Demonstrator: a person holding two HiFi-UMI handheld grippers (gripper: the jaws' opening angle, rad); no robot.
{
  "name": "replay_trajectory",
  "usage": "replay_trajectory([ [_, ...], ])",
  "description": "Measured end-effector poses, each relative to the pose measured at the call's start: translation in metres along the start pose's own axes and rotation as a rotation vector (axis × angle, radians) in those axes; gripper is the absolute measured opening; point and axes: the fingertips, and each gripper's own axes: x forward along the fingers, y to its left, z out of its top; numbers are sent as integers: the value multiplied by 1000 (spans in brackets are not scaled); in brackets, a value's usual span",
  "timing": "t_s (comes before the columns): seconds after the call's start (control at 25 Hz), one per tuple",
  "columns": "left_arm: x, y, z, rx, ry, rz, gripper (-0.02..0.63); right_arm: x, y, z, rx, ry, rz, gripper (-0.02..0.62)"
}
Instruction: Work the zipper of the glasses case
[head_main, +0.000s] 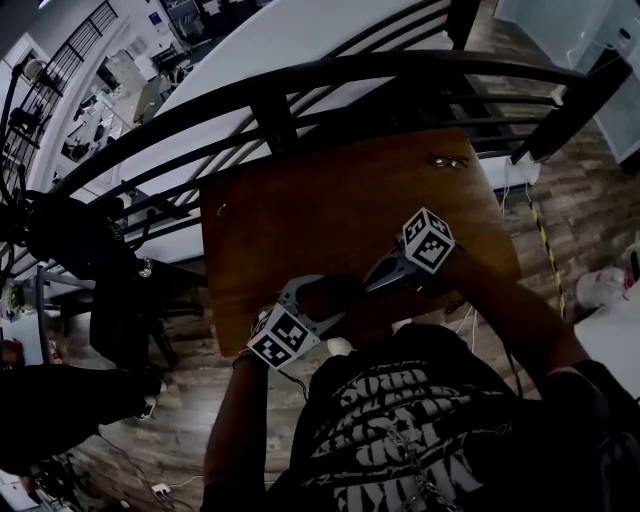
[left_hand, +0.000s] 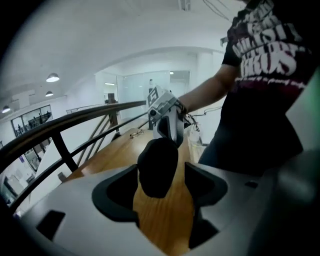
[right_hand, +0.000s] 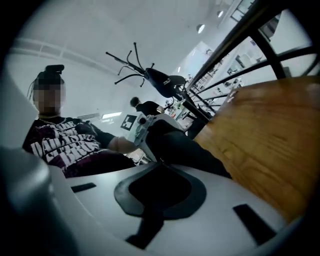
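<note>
Bench (head_main: 300, 210): wood, warm brown, visible grain, smooth with a low sheen. Glasses case (left_hand: 157, 155): black, matt; material not discernible. Left gripper (left_hand: 161, 170) and right gripper (right_hand: 160, 166): smooth pale-grey shells, plastic in look; jaws lined matt black. Railing (head_main: 330, 75): dark metal, satin finish. Floor (head_main: 190, 420): grey-brown wood planks. T-shirt (head_main: 400, 420): black cloth, white print.

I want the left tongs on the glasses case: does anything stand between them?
Nothing visible does. One end of the glasses case stands between the open jaws of the left tongs, with only bare table beneath.
</note>
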Motion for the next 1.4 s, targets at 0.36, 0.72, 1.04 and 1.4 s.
replay_trajectory([
  [0.36,32,2,-23,121,272,50,281,10,-59,-37,72,71,-152,0],
  [0.72,75,-8,-48,332,542,15,304,22,-58,-46,74,119,-64,0],
  [1.04,94,-1,-52,273,475,123,268,12,-72,-61,221,61,-38,0],
  [1.4,103,-5,-45,213,475,176,259,-4,-76,-72,129,143,-146,-1],
])
